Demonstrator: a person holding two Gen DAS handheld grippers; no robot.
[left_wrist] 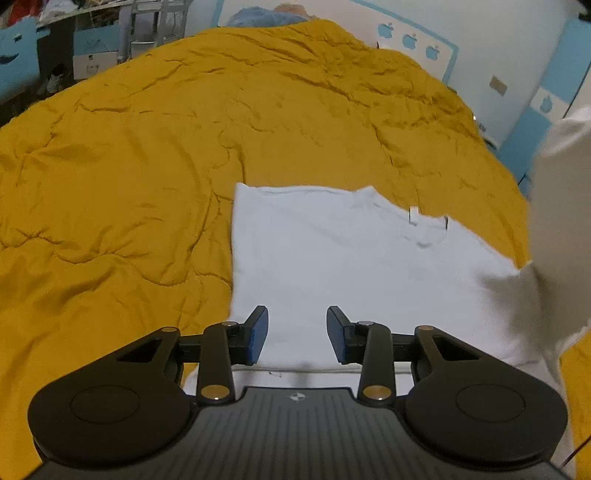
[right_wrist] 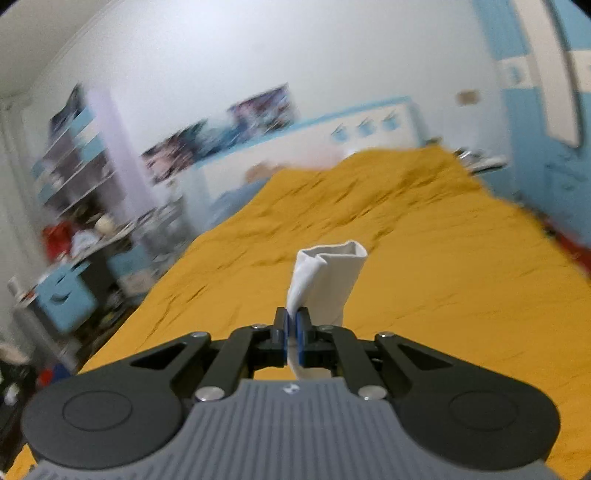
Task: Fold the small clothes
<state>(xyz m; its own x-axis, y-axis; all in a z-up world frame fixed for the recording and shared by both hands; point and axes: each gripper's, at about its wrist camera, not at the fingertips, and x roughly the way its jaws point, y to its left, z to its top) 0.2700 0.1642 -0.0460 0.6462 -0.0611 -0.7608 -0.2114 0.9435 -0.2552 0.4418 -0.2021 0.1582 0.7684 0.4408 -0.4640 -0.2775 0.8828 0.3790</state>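
Note:
A white T-shirt (left_wrist: 332, 266) lies flat on the mustard-yellow quilt (left_wrist: 140, 166), its neck opening and label toward the far right. My left gripper (left_wrist: 297, 332) hovers open over the shirt's near hem, with nothing between its blue pads. The shirt's right side rises off the bed as a blurred white fold (left_wrist: 554, 229) at the picture's right edge. In the right wrist view my right gripper (right_wrist: 294, 325) is shut on a bunched piece of this white cloth (right_wrist: 328, 280), held up above the quilt (right_wrist: 424, 280). That view is blurred by motion.
A white and blue headboard with apple shapes (left_wrist: 410, 40) stands at the bed's far end. A blue pillow (left_wrist: 258, 16) lies there. A cluttered desk and shelves (right_wrist: 74, 251) stand to the left of the bed, and blue and white cupboards (right_wrist: 546, 147) to the right.

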